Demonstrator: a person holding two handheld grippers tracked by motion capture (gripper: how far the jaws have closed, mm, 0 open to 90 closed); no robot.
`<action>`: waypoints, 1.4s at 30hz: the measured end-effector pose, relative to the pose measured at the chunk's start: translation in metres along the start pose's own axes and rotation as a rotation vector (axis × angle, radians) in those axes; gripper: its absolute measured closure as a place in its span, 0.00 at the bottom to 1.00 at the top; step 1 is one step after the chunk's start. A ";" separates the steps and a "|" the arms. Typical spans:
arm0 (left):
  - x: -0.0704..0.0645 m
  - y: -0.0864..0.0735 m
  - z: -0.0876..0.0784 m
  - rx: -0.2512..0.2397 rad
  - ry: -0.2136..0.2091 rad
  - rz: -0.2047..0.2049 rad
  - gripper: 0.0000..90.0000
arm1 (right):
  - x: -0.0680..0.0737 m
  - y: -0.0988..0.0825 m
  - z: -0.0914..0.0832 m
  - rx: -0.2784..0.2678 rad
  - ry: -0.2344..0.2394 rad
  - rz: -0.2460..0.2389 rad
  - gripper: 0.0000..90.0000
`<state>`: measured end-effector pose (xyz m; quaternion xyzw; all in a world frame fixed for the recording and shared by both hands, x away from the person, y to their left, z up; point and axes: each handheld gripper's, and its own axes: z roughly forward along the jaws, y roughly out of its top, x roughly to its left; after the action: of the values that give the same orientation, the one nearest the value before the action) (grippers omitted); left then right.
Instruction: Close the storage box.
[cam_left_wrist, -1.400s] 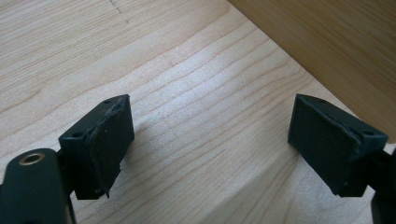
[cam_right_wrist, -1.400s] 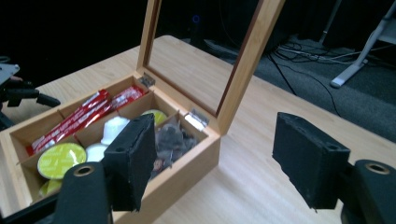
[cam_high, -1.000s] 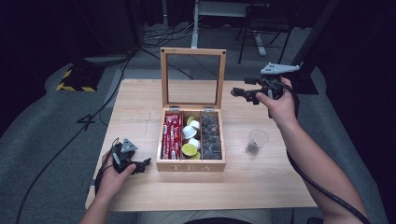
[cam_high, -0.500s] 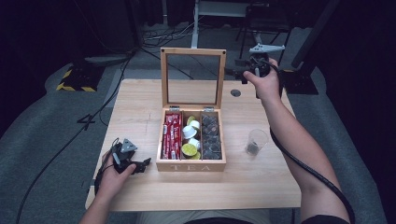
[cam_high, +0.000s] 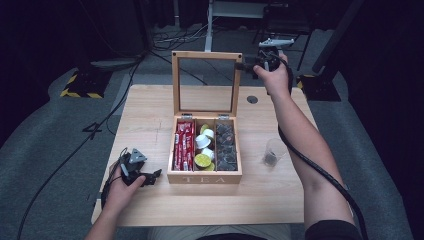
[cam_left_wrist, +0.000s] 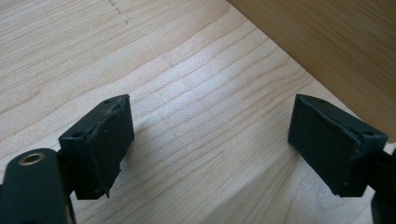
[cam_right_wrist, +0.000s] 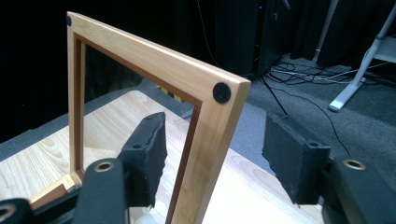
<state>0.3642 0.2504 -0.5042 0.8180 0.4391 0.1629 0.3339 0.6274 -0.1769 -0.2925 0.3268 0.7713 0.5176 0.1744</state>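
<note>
**Right tongs at the tea box lid**

Right tongs (cam_high: 248, 65): arm stretched forward across the bench (cam_high: 150, 125), hand raised at the upright lid (cam_high: 204, 56) of the wooden tea box (cam_high: 205, 178). Jaws straddle the lid's frame edge (cam_right_wrist: 210, 140), have just been closing, pads not yet pressing. Left tongs (cam_high: 150, 177): hand resting low on the bench, just beside the box's front left corner, jaws wide, nothing between. Box mid-bench, open. Plastic cup (cam_high: 272, 152) right of the box.

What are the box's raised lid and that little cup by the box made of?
The lid looks like pale, smooth-finished wood, going by its grain, with a see-through pane, glass or plastic. The cup seems to be clear plastic or glass: the table shows through it.
</note>
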 end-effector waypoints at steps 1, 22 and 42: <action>0.000 0.000 0.000 0.000 0.000 0.000 0.16 | 0.000 0.000 0.002 0.002 -0.002 0.001 0.46; 0.000 0.000 0.000 0.000 -0.001 0.000 0.16 | 0.010 0.013 0.004 -0.014 -0.023 -0.009 0.67; 0.000 0.000 0.000 -0.002 -0.002 0.002 0.16 | 0.048 0.008 -0.050 -0.006 0.045 -0.144 0.73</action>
<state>0.3646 0.2506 -0.5044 0.8183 0.4377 0.1627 0.3351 0.5649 -0.1761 -0.2613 0.2583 0.7950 0.5131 0.1949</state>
